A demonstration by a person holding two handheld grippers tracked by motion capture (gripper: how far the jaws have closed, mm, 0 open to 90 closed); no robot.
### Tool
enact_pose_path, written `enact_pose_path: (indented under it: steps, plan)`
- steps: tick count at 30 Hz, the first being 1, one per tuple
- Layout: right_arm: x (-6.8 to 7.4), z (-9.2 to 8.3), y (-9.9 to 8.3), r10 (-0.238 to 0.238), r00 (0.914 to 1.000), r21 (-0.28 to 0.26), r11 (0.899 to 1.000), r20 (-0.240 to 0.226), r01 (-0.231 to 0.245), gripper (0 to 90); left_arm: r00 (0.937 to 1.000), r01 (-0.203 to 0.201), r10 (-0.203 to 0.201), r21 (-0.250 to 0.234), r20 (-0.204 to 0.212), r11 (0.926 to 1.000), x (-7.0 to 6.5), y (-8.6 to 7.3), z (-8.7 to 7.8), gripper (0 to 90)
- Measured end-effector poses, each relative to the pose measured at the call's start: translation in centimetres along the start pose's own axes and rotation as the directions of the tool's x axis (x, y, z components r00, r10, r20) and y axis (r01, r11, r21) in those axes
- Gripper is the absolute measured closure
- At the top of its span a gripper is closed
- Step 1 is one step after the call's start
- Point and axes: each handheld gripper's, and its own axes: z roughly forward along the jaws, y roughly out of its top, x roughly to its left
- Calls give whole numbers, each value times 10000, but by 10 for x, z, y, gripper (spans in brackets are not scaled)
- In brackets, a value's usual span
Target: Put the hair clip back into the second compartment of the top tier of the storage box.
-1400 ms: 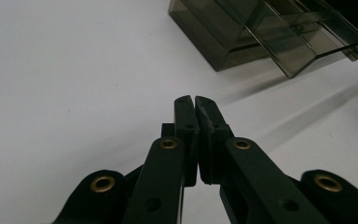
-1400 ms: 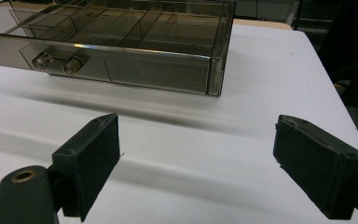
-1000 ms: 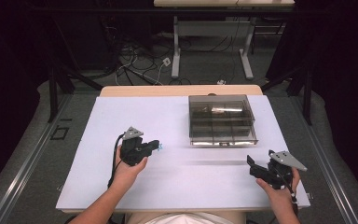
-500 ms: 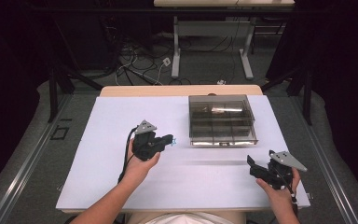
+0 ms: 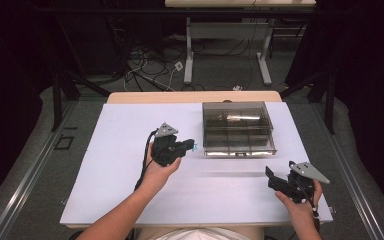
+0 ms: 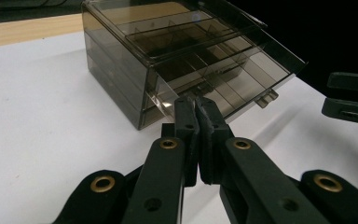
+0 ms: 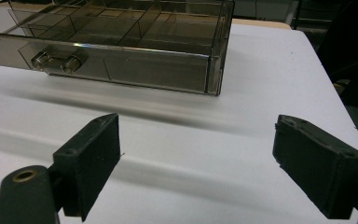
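Step in hand, as I judge it: approach to the box. Left hand-held gripper (image 6: 197, 105), jaws pressed together on nothing, sits just left of the smoky plastic box (image 5: 237, 127), tip near its front corner. The box stands toward the far side of the white surface (image 5: 115, 150), drawer (image 7: 121, 60) pulled partly out. Right hand-held gripper (image 7: 196, 158), jaws wide apart and empty, waits in front of the box, to its right. Next move likely needs the left jaws opened first. Count: one box, two grippers.
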Motion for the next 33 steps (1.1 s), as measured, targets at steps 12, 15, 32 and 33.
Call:
enact_pose_path:
  steps: [12, 15, 32, 33]
  plan:
    - [0, -1, 0, 65, 10000, 81, 9999, -11, -65, 146, 9999, -98, 98, 16, 69, 10000, -4, 8, 10, 885]
    - [0, -1, 0, 77, 10000, 62, 10000, 12, -78, 146, 9999, -84, 84, 25, 78, 10000, -5, 10, 13, 885]
    - [0, -1, 0, 70, 10000, 152, 9999, -11, -70, 146, 10000, -15, 14, 64, 70, 10000, -13, 25, 35, 885]
    - [0, -1, 0, 70, 10000, 152, 9999, -11, -70, 146, 10000, -15, 14, 64, 70, 10000, -13, 25, 35, 885]
